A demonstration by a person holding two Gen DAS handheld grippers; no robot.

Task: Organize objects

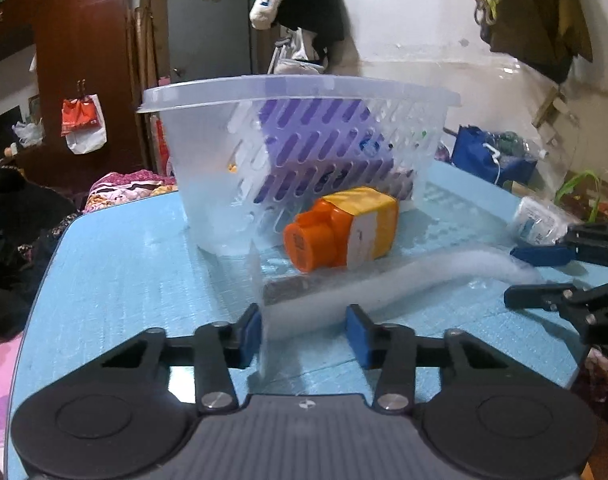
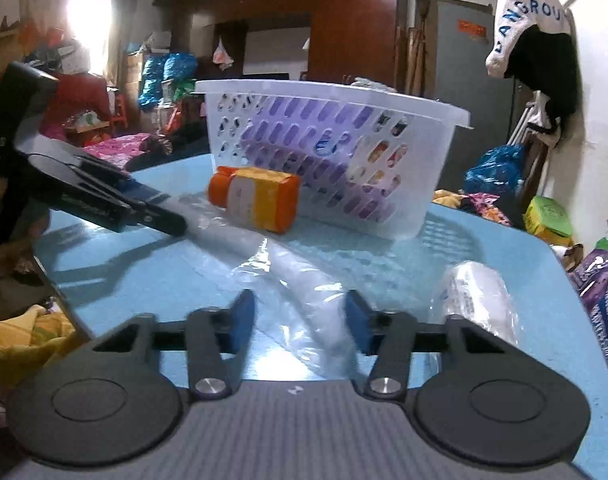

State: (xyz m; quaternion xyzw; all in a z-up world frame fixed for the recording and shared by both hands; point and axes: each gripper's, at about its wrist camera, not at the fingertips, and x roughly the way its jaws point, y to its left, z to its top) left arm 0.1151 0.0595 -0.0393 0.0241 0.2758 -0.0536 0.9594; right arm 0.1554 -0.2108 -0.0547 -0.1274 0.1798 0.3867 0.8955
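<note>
We've got both ends of the long clear plastic-wrapped roll (image 1: 384, 280) pinched, left hand-held gripper (image 1: 304, 330) and right hand-held gripper (image 2: 299, 320), on the light-blue counter (image 1: 123, 272).

I note: basket (image 1: 207, 184), translucent slotted plastic; bottle (image 1: 344, 228), glossy orange plastic cap, yellow paper-like label; bag (image 2: 304, 292), clear crinkled film; table (image 1: 115, 264), pale blue, faintly textured; wardrobe (image 1: 83, 40), polished dark wood.
</note>
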